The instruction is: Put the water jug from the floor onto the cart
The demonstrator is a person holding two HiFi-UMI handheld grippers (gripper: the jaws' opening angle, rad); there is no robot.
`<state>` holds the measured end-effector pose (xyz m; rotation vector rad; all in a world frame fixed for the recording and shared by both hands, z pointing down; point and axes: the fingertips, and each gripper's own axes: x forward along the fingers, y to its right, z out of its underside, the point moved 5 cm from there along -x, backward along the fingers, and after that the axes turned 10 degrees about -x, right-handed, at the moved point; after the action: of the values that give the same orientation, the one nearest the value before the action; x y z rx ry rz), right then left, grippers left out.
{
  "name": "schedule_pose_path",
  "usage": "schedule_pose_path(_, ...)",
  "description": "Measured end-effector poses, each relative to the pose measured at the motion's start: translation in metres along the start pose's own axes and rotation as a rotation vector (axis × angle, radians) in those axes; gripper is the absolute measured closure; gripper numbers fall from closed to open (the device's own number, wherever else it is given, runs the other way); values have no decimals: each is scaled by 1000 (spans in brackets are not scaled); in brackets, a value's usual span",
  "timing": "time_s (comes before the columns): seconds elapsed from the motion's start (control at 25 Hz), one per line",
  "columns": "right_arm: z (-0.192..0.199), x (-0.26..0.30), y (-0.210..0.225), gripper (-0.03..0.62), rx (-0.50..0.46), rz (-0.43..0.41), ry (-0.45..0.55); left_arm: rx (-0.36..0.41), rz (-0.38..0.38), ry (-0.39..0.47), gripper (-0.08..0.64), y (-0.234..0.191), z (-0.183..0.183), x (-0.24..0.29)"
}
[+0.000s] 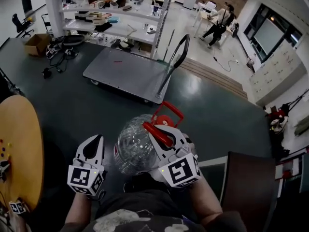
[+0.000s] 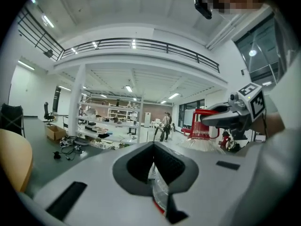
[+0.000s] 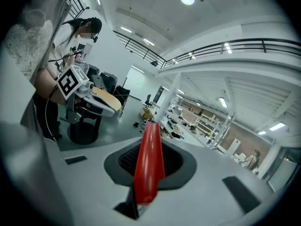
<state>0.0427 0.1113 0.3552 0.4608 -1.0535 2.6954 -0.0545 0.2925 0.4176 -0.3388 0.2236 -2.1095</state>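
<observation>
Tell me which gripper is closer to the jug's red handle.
Right. The right gripper is clamped on the red handle at the top of the jug. The left gripper is beside the jug's left side, clear of the handle.

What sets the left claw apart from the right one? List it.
Right claw is shut on the red handle of the jug. Left claw is off the jug, closed on a clear scrap. Right claw sits over the jug; left claw is beside it. Both point roughly toward the cart.
</observation>
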Motion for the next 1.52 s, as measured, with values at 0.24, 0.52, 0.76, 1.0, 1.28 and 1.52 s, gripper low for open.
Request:
schedule_pose_path(0.24, 17, 84, 9, 551, 8, -96, 18, -15, -74, -2, 552, -48, -5, 42)
schedule_pose_path(0.52, 45, 172, 53, 552, 28, -158, 58, -15, -141, -26, 552, -96, -25, 125)
schedule_pose_path(0.76, 75, 236, 99, 552, 48, -166, 40, -19, -161, -51, 552, -119, -42, 197)
schedule_pose_path(1.0, 111, 289, 141, 552, 47, -154, 45, -13, -188, -22, 552, -137, -58, 258)
schedule_pose_path(1.28, 137, 332, 189, 552, 68, -134, -11, -22, -170, -54, 552, -158, -75, 315)
schedule_pose_path(1.52, 157, 372, 223, 552, 92, -94, -66, -30, -96, -73, 552, -193, -84, 382)
